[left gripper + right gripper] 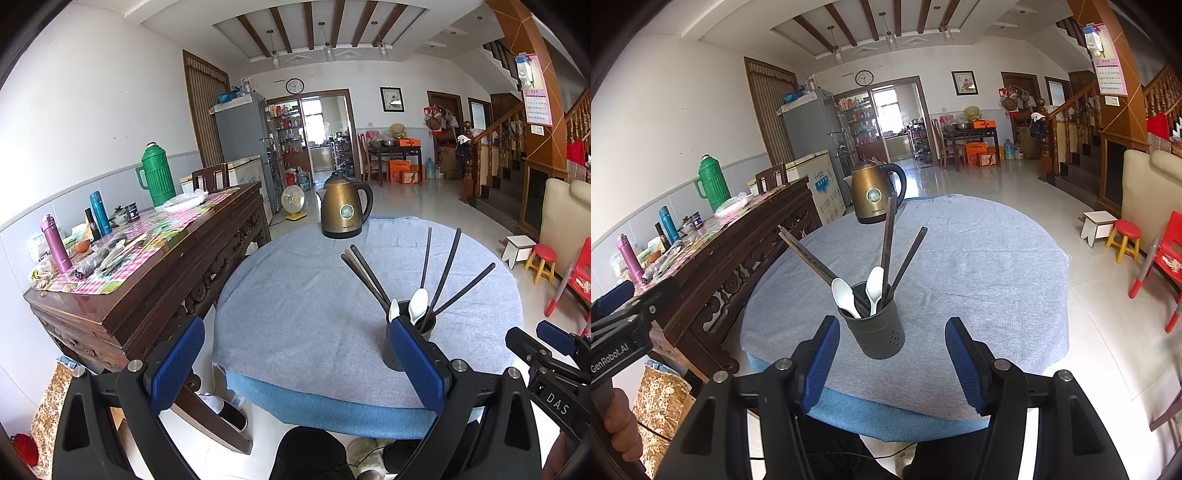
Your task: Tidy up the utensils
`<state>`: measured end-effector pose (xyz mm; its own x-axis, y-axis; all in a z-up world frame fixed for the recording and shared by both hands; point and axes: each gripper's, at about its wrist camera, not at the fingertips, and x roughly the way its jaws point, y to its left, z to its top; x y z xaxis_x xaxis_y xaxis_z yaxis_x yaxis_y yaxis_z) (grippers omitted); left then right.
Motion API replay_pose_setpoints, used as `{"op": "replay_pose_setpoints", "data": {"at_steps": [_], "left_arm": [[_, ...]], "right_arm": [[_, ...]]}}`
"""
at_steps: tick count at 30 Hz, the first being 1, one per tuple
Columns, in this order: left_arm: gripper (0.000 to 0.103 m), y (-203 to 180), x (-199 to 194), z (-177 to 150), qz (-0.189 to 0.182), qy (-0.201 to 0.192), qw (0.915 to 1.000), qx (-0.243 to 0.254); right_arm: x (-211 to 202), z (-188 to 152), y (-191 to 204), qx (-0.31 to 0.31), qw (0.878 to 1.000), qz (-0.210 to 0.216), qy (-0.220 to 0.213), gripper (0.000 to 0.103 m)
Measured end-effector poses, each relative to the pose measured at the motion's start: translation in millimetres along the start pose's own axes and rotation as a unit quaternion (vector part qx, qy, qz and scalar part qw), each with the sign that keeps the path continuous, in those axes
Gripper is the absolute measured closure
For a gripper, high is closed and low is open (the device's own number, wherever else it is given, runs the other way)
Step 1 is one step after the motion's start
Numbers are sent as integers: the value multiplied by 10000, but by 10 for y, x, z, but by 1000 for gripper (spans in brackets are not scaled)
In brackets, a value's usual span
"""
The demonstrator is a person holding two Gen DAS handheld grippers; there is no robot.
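A dark perforated utensil holder point(882, 339) stands on the grey-clothed round table point(979, 277). It holds two white spoons point(842, 295) and several dark chopsticks point(888, 243) that fan outward. My right gripper point(893, 326) is open, its blue pads on either side of the holder's near face and not pressing on it. In the left wrist view, the holder point(387, 350) is partly hidden behind the right finger of my left gripper point(295, 325), which is open over bare cloth. The right gripper point(535, 334) shows at the far right there.
A bronze electric kettle point(875, 195) stands at the table's far side. A dark wooden sideboard point(738, 236) with flasks and clutter runs along the left. A red chair point(1167, 258) and small stools point(1123, 240) are on the floor to the right.
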<state>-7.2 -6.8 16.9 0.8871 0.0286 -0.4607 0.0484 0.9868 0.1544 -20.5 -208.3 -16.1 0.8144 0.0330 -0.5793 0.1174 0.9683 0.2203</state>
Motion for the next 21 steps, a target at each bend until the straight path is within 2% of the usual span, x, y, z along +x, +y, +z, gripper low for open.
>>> {"op": "replay_pose_setpoints", "data": {"at_steps": [21], "left_arm": [[3,8,18,-24,1,27,10000,-34]], "right_arm": [[1,4,16,-18,10000,-7,-14,40]]}}
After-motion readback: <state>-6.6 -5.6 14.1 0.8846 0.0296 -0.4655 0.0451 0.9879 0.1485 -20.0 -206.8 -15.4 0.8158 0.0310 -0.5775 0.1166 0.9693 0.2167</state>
